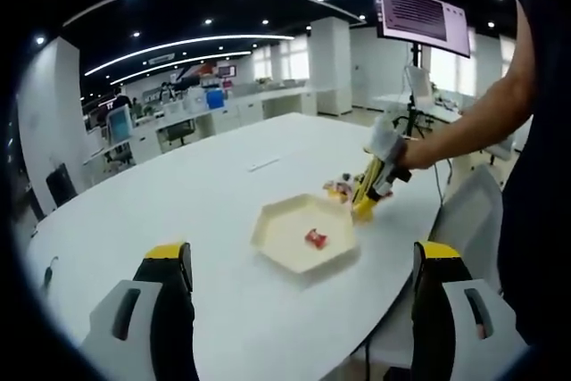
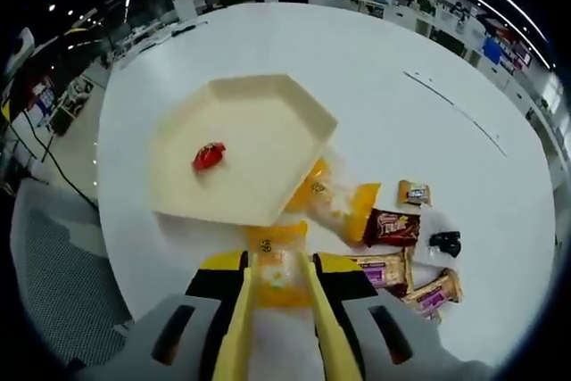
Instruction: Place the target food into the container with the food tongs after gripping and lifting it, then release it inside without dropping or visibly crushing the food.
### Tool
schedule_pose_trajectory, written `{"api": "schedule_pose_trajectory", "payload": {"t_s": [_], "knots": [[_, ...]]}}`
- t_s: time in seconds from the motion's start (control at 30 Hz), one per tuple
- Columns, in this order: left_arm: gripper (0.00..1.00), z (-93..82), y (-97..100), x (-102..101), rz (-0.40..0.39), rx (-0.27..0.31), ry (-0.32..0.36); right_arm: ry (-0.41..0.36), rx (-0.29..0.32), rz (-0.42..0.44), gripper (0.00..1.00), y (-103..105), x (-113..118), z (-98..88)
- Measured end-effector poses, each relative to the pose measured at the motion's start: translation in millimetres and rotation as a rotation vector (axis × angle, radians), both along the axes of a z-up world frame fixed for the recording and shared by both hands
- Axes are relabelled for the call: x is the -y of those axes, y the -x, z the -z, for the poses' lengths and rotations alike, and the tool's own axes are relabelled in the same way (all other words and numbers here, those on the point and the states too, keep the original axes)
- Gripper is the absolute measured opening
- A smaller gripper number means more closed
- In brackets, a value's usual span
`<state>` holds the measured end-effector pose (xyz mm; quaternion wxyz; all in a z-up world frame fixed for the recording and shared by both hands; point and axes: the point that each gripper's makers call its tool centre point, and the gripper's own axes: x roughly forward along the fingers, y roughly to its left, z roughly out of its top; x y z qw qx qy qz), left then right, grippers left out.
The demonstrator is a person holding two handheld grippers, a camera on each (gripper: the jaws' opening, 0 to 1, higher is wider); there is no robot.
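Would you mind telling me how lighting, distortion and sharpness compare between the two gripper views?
Left gripper view: dim, ceiling strips glaring, fisheye curving the white table, while the tray with its red candy stays fairly sharp. Right gripper view: brighter, even light with soft shadows; the tongs gripping a yellow packet look slightly soft up close, and the edges bend.

My left gripper [image 1: 303, 287] hangs over a white table [image 1: 178, 202] with its jaws spread wide apart and nothing between them. Ahead sits a cream six-sided tray [image 1: 281, 220] holding one red wrapped candy [image 1: 316, 238]. Beyond it, a person's gloved hand [image 1: 388, 140] holds yellow tongs [image 1: 366, 195] near small snack packets [image 1: 339, 188].
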<state>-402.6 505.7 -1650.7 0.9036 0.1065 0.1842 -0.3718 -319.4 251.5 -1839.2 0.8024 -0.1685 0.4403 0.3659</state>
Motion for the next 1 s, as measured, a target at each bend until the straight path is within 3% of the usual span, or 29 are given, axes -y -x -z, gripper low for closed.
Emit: {"api": "schedule_pose_trajectory", "payload": {"t_s": [0.23, 0.57, 0.8, 1.0], "knots": [[0.98, -1.8, -2.1, 0, 0.002, 0.005, 0.0, -0.001, 0.004, -0.01, 0.21, -1, 0, -4.5], [0.98, -4.6, -4.1, 0, -0.002, 0.014, 0.01, -0.01, -0.001, 0.01, 0.21, -2, 8, -13.8], [0.99, -10.4, -7.7, 0, -0.013, 0.041, 0.019, -0.032, -0.002, 0.02, 0.22, -9, 15, -31.1], [0.99, -14.6, -9.6, 2, 0.0, 0.043, 0.032, -0.012, 0.033, 0.003, 0.22, -18, 21, -52.1]]}}
